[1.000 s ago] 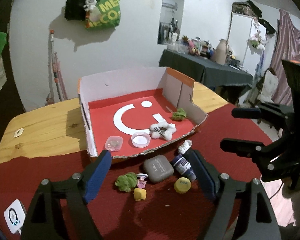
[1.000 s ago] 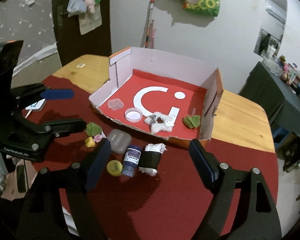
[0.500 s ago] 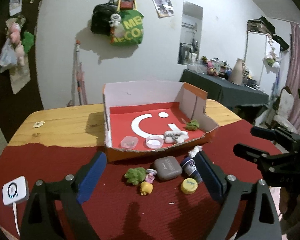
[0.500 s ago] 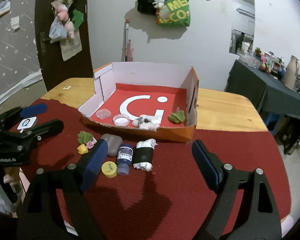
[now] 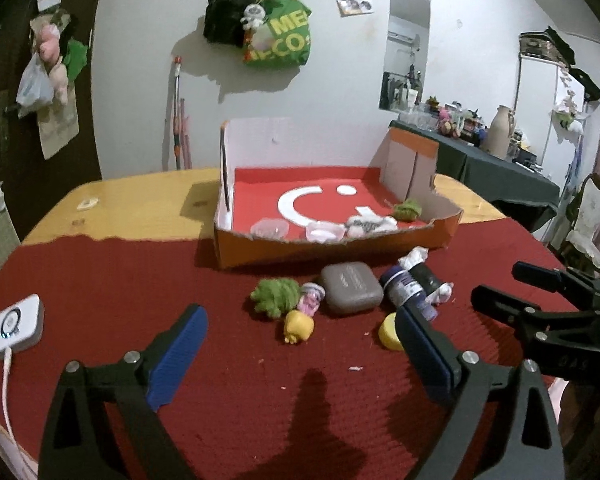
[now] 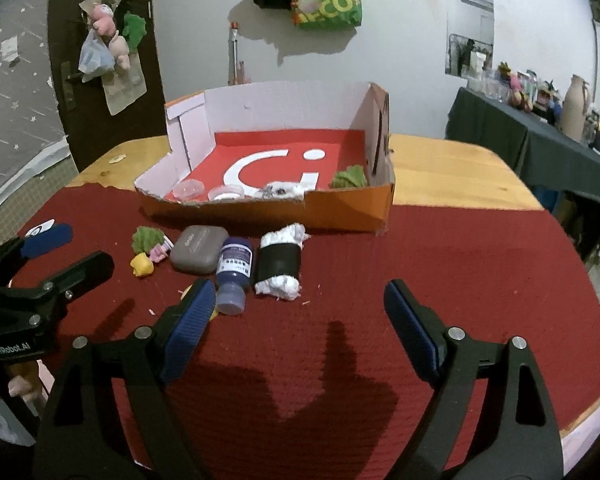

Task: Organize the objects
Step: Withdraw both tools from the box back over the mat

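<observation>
An open cardboard box (image 5: 332,246) with a red floor stands mid-table; it also shows in the right wrist view (image 6: 340,210). It holds two small clear tubs, a white plush and a green toy. In front of it lie a green plush (image 5: 275,297), a yellow toy (image 5: 298,327), a pink figure (image 5: 311,299), a grey case (image 5: 352,288), a blue bottle (image 6: 234,266), a yellow cap (image 5: 390,332) and a black-wrapped white roll (image 6: 281,261). My left gripper (image 5: 300,344) is open and empty, low over the cloth before the toys. My right gripper (image 6: 296,320) is open and empty near the roll.
A red cloth (image 6: 460,272) covers the near half of the wooden table (image 6: 440,160). A white device with a cable (image 5: 16,326) lies at the left edge. Bags hang on the wall behind. A dark side table with clutter (image 6: 540,128) stands at the right.
Both grippers have dropped lower and pulled back toward the near table edge, so the box now looks flatter and farther. Both stay open. No object has moved.
</observation>
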`<state>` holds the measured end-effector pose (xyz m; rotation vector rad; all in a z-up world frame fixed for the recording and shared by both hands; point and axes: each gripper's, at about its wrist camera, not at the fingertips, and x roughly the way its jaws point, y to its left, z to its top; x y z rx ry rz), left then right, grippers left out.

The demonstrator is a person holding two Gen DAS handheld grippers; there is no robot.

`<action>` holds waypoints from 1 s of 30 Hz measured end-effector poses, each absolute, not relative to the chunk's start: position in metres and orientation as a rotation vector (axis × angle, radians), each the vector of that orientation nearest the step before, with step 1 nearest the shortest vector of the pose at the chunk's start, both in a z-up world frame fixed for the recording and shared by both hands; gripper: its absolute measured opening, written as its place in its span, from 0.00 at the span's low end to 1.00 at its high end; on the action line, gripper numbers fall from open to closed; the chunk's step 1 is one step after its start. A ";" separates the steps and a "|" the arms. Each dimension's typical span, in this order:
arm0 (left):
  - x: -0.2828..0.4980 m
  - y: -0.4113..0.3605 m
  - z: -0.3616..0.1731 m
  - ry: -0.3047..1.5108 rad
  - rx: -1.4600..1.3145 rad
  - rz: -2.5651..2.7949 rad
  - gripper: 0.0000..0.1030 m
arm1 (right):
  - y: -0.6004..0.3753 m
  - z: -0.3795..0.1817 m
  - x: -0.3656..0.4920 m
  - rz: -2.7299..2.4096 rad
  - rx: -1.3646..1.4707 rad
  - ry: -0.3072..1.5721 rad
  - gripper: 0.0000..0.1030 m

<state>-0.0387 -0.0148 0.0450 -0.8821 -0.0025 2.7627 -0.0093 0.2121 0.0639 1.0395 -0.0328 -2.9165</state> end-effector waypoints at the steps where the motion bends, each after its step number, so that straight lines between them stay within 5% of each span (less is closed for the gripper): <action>1: -0.040 -0.015 0.043 -0.002 -0.894 2.762 0.94 | 0.212 0.062 -0.010 -2.913 1.051 -0.036 0.84; 30: -0.076 -0.026 0.025 -0.009 -1.071 2.727 1.00 | 0.221 0.042 -0.046 -2.867 1.195 -0.026 0.84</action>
